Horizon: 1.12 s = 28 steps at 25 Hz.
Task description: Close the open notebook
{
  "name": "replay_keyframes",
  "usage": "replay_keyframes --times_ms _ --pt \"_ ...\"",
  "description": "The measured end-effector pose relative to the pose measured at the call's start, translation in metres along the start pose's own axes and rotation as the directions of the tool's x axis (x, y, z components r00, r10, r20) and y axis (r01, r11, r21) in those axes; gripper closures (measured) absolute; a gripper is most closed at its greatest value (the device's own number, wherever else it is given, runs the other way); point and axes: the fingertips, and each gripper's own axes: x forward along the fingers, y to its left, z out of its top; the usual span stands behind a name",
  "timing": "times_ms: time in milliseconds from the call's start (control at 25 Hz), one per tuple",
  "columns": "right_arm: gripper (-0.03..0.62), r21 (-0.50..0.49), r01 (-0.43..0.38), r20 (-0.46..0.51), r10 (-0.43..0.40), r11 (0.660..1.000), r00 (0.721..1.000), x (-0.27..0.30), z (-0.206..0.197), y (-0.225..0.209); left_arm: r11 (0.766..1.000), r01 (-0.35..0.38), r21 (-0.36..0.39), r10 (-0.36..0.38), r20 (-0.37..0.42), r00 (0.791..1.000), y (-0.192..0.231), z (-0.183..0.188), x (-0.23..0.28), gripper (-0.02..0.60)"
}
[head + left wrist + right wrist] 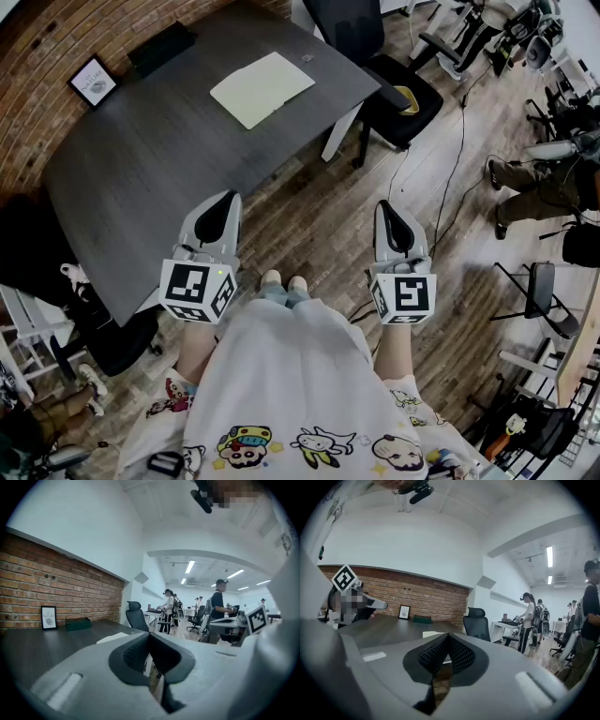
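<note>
1. Head view: the left gripper point(227, 199) and the right gripper point(385, 208) are held side by side in front of the person, both pointing forward and slightly down; each pair of jaws is pressed together with nothing between them; the left one hangs over the near edge of the dark table point(131, 178), the right one over the wooden floor point(309, 220) beside it; the notebook point(262, 87) lies flat on the far part of the table, pale side up, well apart from both grippers; a small picture frame point(94, 82) and a dark box point(161, 47) stand by the brick wall point(56, 37); a black office chair point(398, 94) stands at the table's far right corner.
2. Left gripper view: the ribbed pads meet at the tips, gripping nothing; beyond them the notebook point(112, 637) shows as a pale strip on the tabletop, far from the jaws; the frame and box stand farther left against the bricks; several people point(216, 603) stand among desks in the background; the right gripper's marker cube shows at the right edge.
3. Right gripper view: the jaws are closed tip to tip and empty; the notebook point(432, 633) lies just above them in the picture, on the table and out of reach; the left gripper shows at the left edge.
</note>
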Motion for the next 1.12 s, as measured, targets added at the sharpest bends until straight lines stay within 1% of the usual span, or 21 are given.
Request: replay_keyframes --times_ms 120,240,400,600,640,880,1120 --pt "0.586 0.029 0.040 0.016 -0.041 0.999 0.999 -0.010 -0.003 -0.013 1.000 -0.006 0.016 0.006 -0.009 1.000 -0.008 -0.003 0.003 0.584" --pt "0.586 0.050 0.056 0.026 -0.057 0.997 0.998 -0.018 -0.006 -0.022 1.000 -0.011 0.024 0.012 -0.023 1.000 -0.014 -0.008 0.006 0.584" --pt "0.583 0.064 0.036 0.034 -0.038 0.997 0.999 -0.020 -0.007 -0.024 1.000 -0.015 0.011 0.015 -0.030 0.999 -0.020 -0.012 0.008 0.584" --pt "0.543 0.094 0.021 0.040 -0.025 0.995 0.999 -0.014 -0.013 -0.032 1.000 -0.012 -0.002 0.012 -0.038 0.999 -0.024 -0.014 0.020 0.583" --pt "0.535 0.098 0.019 0.039 -0.023 0.995 0.999 -0.011 -0.015 -0.034 1.000 -0.010 -0.005 0.009 -0.039 0.999 -0.023 -0.014 0.024 0.562" --pt "0.525 0.102 0.013 0.025 -0.016 0.995 1.000 0.035 -0.018 -0.052 1.000 -0.006 -0.015 0.005 -0.032 0.999 -0.002 -0.012 0.069 0.543" --pt "0.508 0.098 0.007 0.024 -0.009 0.995 1.000 0.115 0.000 -0.072 1.000 0.000 -0.022 -0.001 -0.030 1.000 0.042 0.008 0.134 0.526"
